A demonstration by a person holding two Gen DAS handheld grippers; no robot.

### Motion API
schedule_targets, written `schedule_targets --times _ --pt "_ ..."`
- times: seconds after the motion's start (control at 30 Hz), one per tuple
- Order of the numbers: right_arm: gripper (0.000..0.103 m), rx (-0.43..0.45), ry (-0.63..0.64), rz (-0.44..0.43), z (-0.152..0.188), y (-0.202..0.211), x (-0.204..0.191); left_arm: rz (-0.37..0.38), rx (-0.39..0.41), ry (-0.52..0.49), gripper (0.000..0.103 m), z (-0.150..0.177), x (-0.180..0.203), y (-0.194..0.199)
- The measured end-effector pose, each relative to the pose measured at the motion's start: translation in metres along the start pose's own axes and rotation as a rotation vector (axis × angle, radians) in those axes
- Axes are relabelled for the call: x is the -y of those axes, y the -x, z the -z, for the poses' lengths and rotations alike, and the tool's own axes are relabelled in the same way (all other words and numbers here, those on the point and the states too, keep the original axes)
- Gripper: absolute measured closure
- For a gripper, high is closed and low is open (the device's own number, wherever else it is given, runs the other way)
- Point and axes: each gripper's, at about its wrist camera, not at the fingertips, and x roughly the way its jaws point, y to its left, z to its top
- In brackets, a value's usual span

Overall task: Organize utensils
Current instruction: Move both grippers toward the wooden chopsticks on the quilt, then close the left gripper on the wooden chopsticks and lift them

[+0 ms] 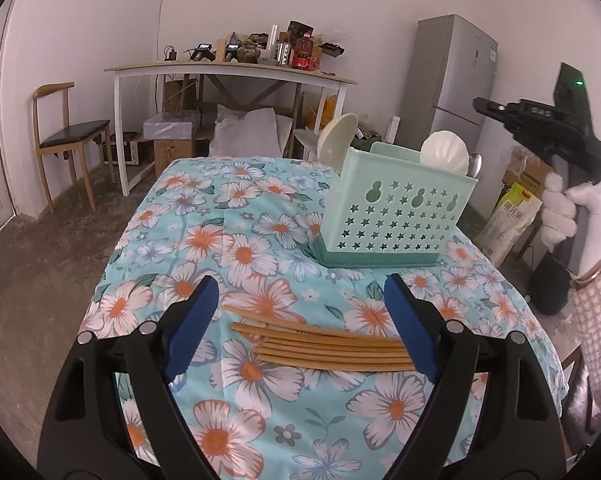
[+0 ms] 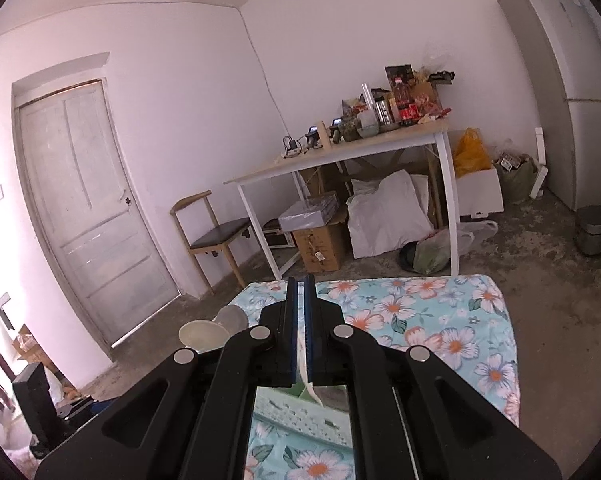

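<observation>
Nearest in the left wrist view: left claw spread wide, blue pads standing either side of the chopsticks, nothing pressed between them yet. Chopsticks lying flat on the floral cloth of the desk, a loose bundle of bamboo-coloured sticks, roughly side by side, running crosswise to the claw; right ends hidden behind the right-hand pad.

Beyond the chopsticks, toward the right: mint green caddy, perforated with stars, upright on the desk. Already inside: a cream ladle leaning out at the caddy's left end, a white shell-shaped scoop at its right end, and a metal spoon just beside the scoop.

Right of the caddy and above desk level: right claw in a white-gloved hand. In the right wrist view, pressed shut on something thin and pale; impossible to tell what.

Likely handling of the chopsticks: light, stiff, smooth, prone to rolling apart and slipping from a pinch. Best taken near mid-length, across the whole bundle, so neither end tips; a squeeze gathering the strays first, since the upper sticks fan away from the rest. Then ends-down into a free compartment of the caddy.
</observation>
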Motion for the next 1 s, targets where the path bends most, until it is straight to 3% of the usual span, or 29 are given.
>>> schedule_targets --times 0.1,0.17,0.23,0.27,0.37,0.43,0.67,0.73,0.83,1.0 --pt "0.088 0.003 0.008 0.0 0.006 0.018 -0.005 -0.003 -0.001 -0.001 0.022 0.001 0.001 0.001" --pt "0.066 0.001 0.012 -0.001 0.013 0.031 -0.01 -0.004 -0.002 0.002 0.022 0.003 0.001 0.003" --pt "0.06 -0.002 0.018 -0.016 0.021 0.041 -0.015 -0.006 -0.005 0.004 0.022 0.003 0.002 0.004" --pt "0.051 -0.013 0.021 -0.022 0.028 0.046 -0.019 -0.008 -0.009 0.009 0.022 0.005 0.001 0.004" --pt "0.027 -0.073 0.008 -0.047 0.054 0.049 -0.026 -0.014 -0.025 0.024 0.022 0.009 -0.001 0.005" --pt "0.018 -0.146 0.01 -0.022 0.078 0.042 -0.031 -0.02 -0.041 0.033 0.022 0.013 -0.002 0.006" --pt "0.016 -0.413 0.015 0.181 0.165 0.007 -0.03 -0.032 -0.156 0.089 0.022 0.036 -0.004 -0.003" --pt "0.016 -0.463 -0.017 0.202 0.183 0.003 -0.023 -0.01 -0.185 0.12 0.028 0.04 -0.005 -0.008" --pt "0.016 -0.499 -0.088 0.205 0.199 0.002 -0.009 0.036 -0.225 0.198 0.039 0.044 -0.009 -0.018" --pt "0.014 -0.481 -0.145 0.161 0.205 0.008 0.003 0.159 -0.291 0.382 0.06 0.054 -0.02 -0.04"
